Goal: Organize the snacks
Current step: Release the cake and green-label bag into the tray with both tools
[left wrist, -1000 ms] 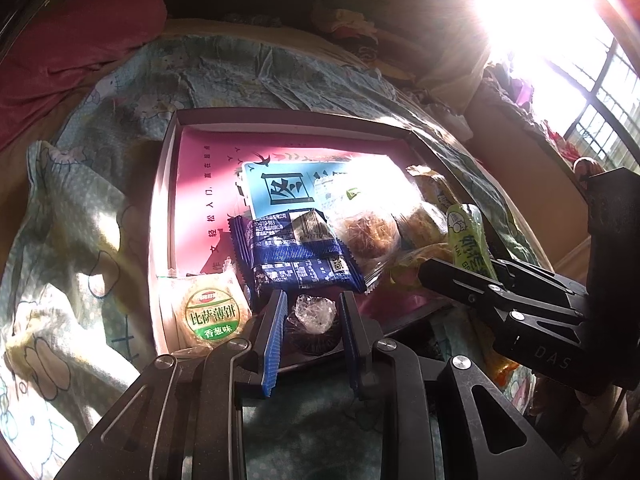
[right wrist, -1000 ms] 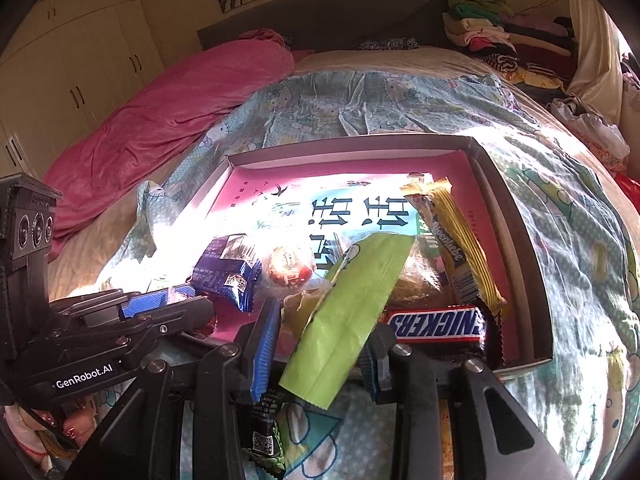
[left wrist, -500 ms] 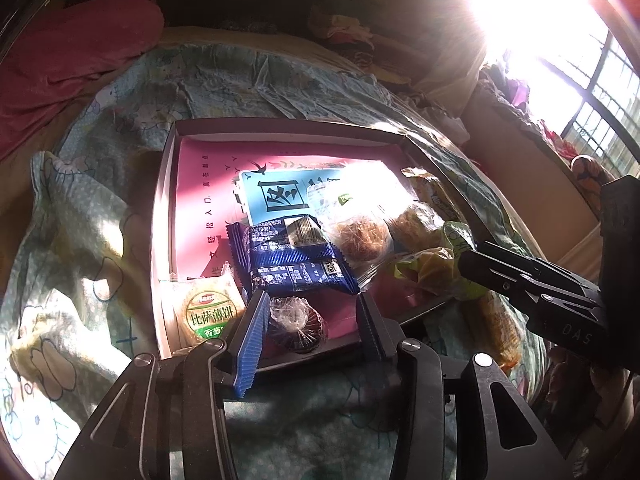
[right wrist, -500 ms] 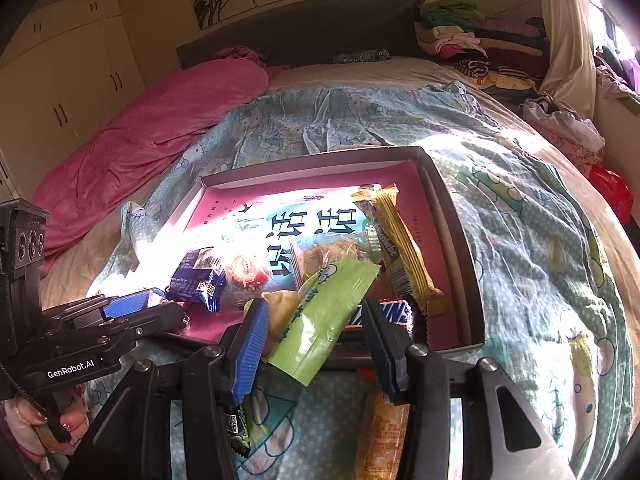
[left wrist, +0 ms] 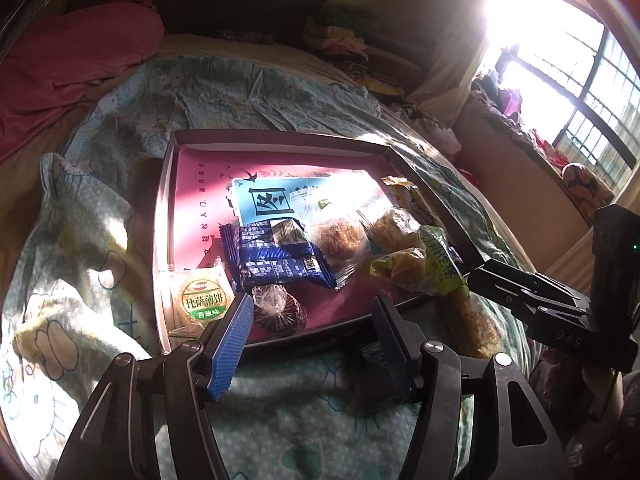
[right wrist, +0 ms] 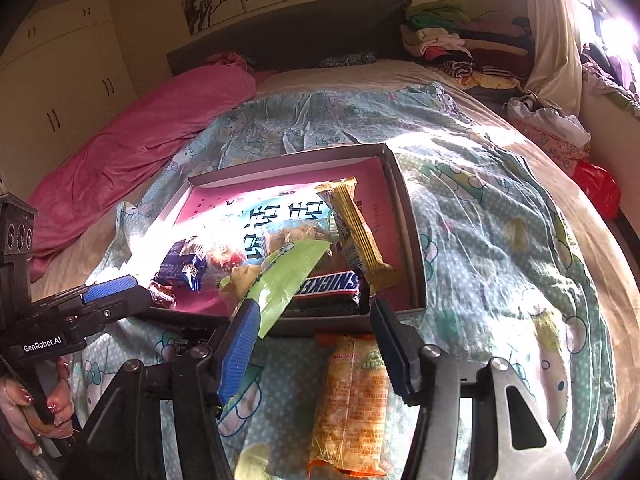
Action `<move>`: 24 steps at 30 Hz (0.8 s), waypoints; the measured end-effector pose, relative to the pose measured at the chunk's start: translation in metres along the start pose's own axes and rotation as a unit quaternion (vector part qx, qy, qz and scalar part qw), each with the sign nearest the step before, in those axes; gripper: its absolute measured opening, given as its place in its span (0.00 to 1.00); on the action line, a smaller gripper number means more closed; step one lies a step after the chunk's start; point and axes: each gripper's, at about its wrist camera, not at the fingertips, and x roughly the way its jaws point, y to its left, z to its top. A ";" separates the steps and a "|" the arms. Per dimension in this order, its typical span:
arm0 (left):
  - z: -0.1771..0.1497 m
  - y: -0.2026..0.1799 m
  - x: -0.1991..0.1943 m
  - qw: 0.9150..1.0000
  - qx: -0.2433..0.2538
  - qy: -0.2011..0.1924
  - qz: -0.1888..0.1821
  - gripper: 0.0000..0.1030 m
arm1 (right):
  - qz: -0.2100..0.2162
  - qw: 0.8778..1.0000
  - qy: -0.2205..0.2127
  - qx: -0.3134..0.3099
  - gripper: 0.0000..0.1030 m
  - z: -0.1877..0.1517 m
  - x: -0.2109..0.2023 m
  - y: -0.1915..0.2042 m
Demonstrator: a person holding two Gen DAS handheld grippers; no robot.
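Note:
A shallow pink-lined box lies on the bed and holds several snacks: a blue packet, a round green-label biscuit, a clear-wrapped dark cake, a Snickers bar, a yellow bar. A green packet leans over the box's near rim. An orange snack pack lies on the sheet outside the box. My left gripper is open and empty at the near rim. My right gripper is open above the orange pack.
A pink quilt lies along the bed's left side. Folded clothes are piled at the headboard. A red bag sits beside the bed at right. A bright window glares in the left wrist view.
Both grippers opened and drew back from the box. The left let go of the clear-wrapped cake, the right let go of the green packet. The orange pack came into view.

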 end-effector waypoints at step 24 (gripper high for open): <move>-0.021 -0.051 -0.011 0.998 0.000 0.032 0.046 0.68 | -0.005 0.999 0.029 -0.012 0.59 -0.035 -0.004 -0.017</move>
